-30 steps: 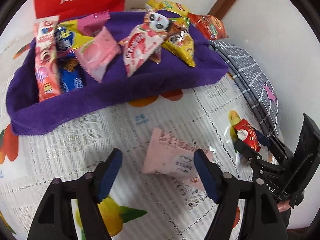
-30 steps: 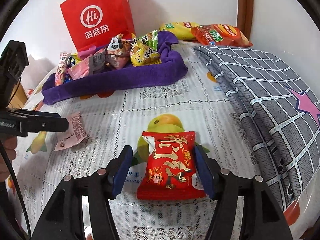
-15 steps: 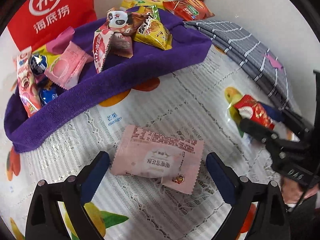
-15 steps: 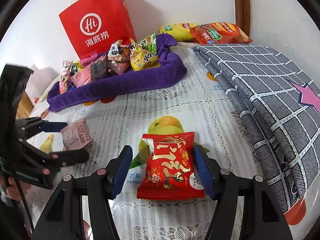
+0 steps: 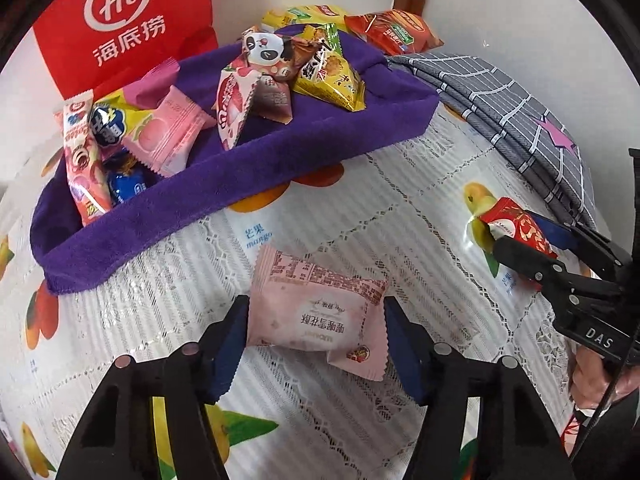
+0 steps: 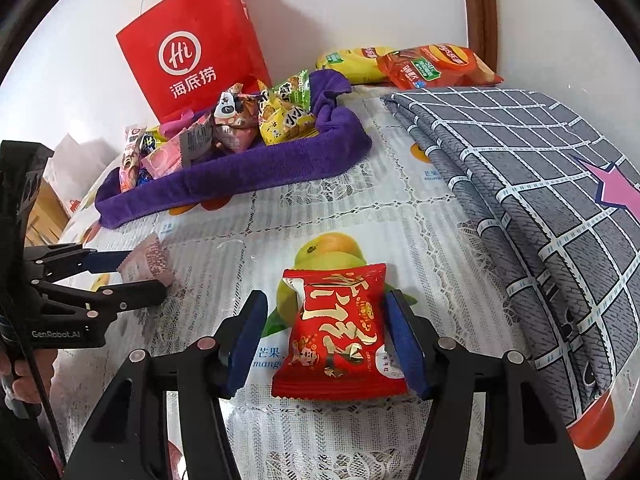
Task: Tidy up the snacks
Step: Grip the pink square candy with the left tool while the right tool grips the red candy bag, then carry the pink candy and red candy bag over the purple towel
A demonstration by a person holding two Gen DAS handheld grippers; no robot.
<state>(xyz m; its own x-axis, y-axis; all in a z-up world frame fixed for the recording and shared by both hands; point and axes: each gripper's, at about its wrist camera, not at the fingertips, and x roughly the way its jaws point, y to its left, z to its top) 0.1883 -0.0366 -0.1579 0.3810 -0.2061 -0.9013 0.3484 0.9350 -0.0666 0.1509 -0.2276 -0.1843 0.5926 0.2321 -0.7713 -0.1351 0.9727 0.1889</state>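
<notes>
A pale pink snack packet (image 5: 316, 308) lies flat on the tablecloth between the fingers of my left gripper (image 5: 316, 332); the jaws are open and straddle it, the left pad at its edge. A red snack packet (image 6: 340, 340) lies between the fingers of my right gripper (image 6: 326, 340), open, with small gaps either side. The purple towel nest (image 5: 240, 184) behind holds several snack packets. The pink packet also shows in the right wrist view (image 6: 148, 258), and the red packet in the left wrist view (image 5: 516, 228).
A red paper bag (image 6: 192, 48) stands against the wall behind the nest. Yellow and orange chip bags (image 6: 424, 64) lie at the back. A folded grey checked cloth (image 6: 532, 184) covers the table's right side. The table carries a lace fruit-print cloth (image 6: 360, 200).
My left gripper has moved forward and down onto the pink packet and its jaws have narrowed around it. My right gripper stays open around the red packet.
</notes>
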